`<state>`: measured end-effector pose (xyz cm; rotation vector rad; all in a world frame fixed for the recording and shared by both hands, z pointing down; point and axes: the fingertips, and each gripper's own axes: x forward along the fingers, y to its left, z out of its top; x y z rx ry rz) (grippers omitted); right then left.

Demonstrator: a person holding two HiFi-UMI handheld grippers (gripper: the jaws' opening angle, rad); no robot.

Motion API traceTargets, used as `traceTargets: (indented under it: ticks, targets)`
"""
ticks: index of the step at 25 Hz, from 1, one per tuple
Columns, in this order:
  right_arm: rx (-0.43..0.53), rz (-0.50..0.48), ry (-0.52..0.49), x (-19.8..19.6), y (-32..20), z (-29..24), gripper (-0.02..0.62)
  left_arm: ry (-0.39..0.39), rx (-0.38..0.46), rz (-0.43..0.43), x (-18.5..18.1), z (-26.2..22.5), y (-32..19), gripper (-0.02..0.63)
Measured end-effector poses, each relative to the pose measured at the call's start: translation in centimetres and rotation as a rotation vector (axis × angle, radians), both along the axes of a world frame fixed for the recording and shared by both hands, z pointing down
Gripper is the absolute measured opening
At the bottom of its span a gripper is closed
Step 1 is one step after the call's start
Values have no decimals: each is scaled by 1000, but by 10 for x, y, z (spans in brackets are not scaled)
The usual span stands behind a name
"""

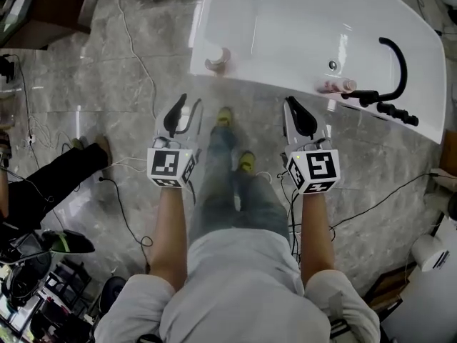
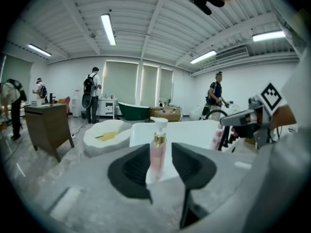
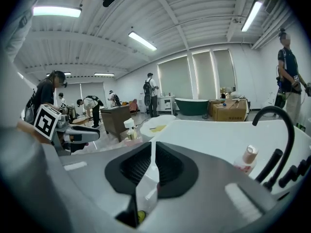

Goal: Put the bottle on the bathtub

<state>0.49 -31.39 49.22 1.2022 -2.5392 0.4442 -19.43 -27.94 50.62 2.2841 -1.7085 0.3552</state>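
A pink pump bottle (image 1: pixel 218 59) stands upright on the near left corner of the white bathtub (image 1: pixel 285 20). My left gripper (image 1: pixel 184 114) hovers over the floor just short of that corner, open and empty. In the left gripper view the bottle (image 2: pixel 158 149) shows through the gap of the left gripper (image 2: pixel 159 166), beyond the tips and untouched. My right gripper (image 1: pixel 300 118) is shut on nothing, near the tub's front edge. The right gripper view shows the right gripper (image 3: pixel 151 166) and the bottle (image 3: pixel 130 130) far left.
A second small bottle (image 1: pixel 335 86) lies on the rim by the black faucet (image 1: pixel 393 70). Cables trail over the grey marble floor (image 1: pixel 128 84). A person's dark-trousered leg (image 1: pixel 57 170) is at left, a wooden cabinet (image 1: pixel 43 6) at top left. A white basin (image 2: pixel 104 137) stands beyond the tub.
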Motion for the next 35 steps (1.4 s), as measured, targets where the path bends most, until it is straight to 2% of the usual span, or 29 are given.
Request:
traceTargets:
  ticks: [9,15,18,22,30,35]
  targets:
    - [34,25,-43,31,30,-63,28,-8,39,-57,10,-64,30,55]
    - [88,19,-21,37,46,-106,28,-6,70,-81,6,-105,50,2]
    - [114,25,-21,43,52,-127,28,10,72,-87,10,-120,57,-2]
    - [144,33,-20,53,62,-151,28,-7,62,-69,20,-136,65,-2]
    - [190,41,-18,67,76,-187,28,50,152,-53,33,-189,68,-3]
    - [215,36,-9,69,83,-214,28,42,169,-44,33,-216,73,-3]
